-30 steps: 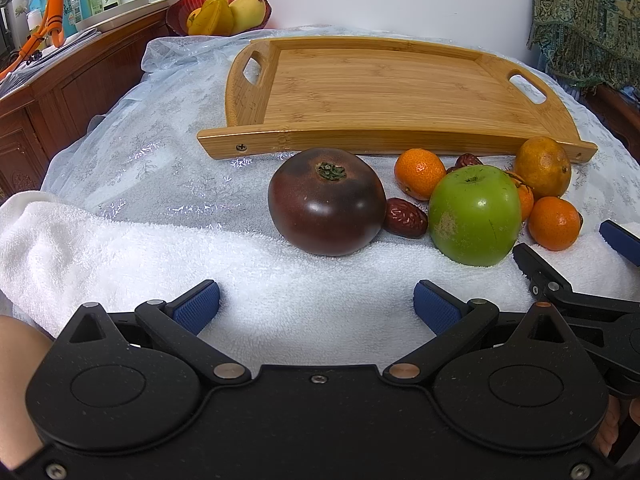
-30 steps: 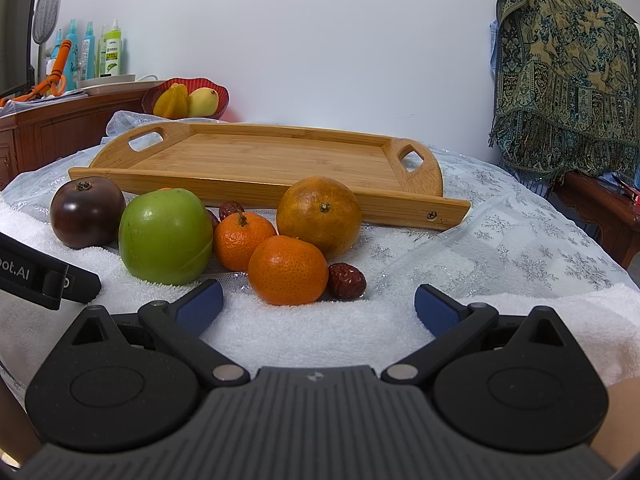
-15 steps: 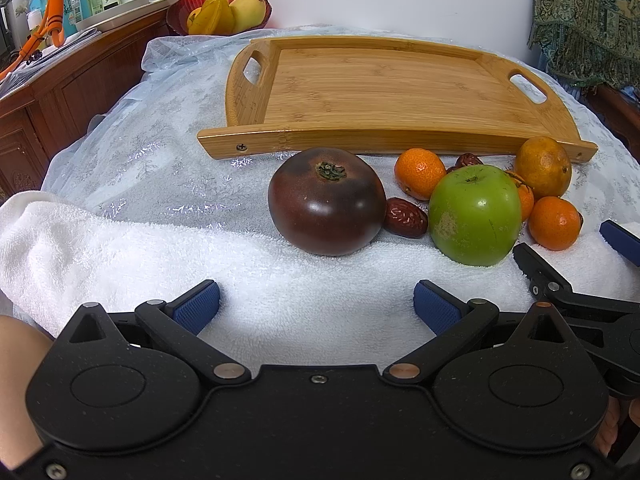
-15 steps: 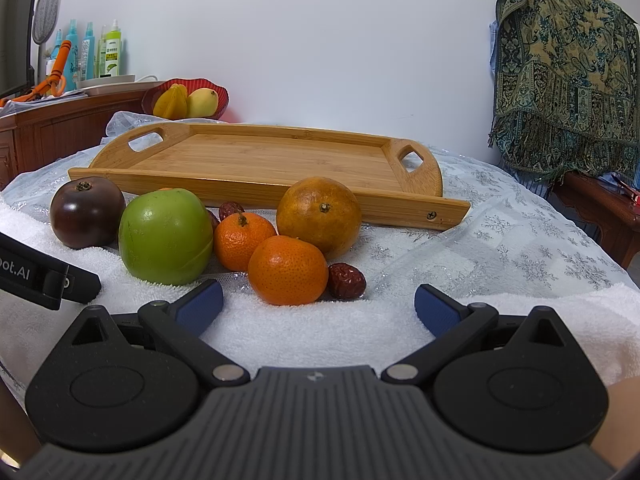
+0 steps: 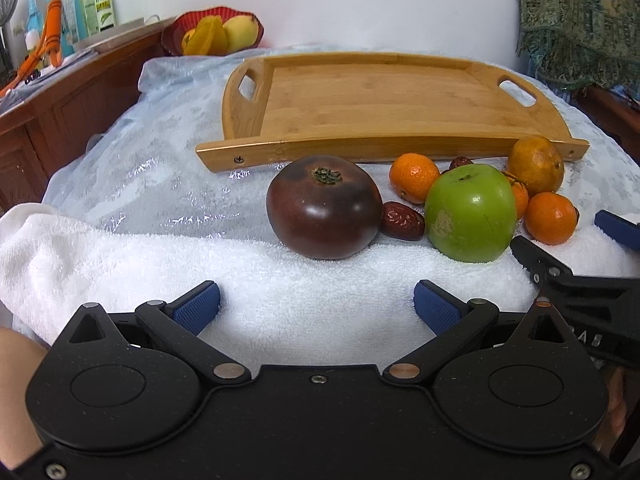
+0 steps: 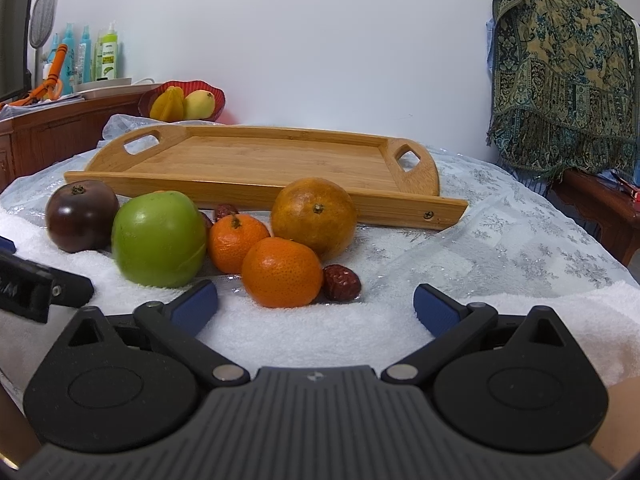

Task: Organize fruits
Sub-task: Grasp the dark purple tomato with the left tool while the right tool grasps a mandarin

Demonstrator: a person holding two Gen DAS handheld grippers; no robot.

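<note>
Grippers spread, empty; third mandarin (image 5: 520, 200) (perhaps) only in left view, behind apple (image 5: 470, 212).

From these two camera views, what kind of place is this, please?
Probably a room in a home. A table under a clear cover holds a white towel and a wooden tray; a wooden sideboard carries a red fruit bowl and bottles; a patterned cloth hangs nearby.

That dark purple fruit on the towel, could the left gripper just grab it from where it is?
Probably yes. The left gripper is open and the dark purple fruit sits straight ahead on the white towel, nothing between. Only a red date touches its right side.
</note>
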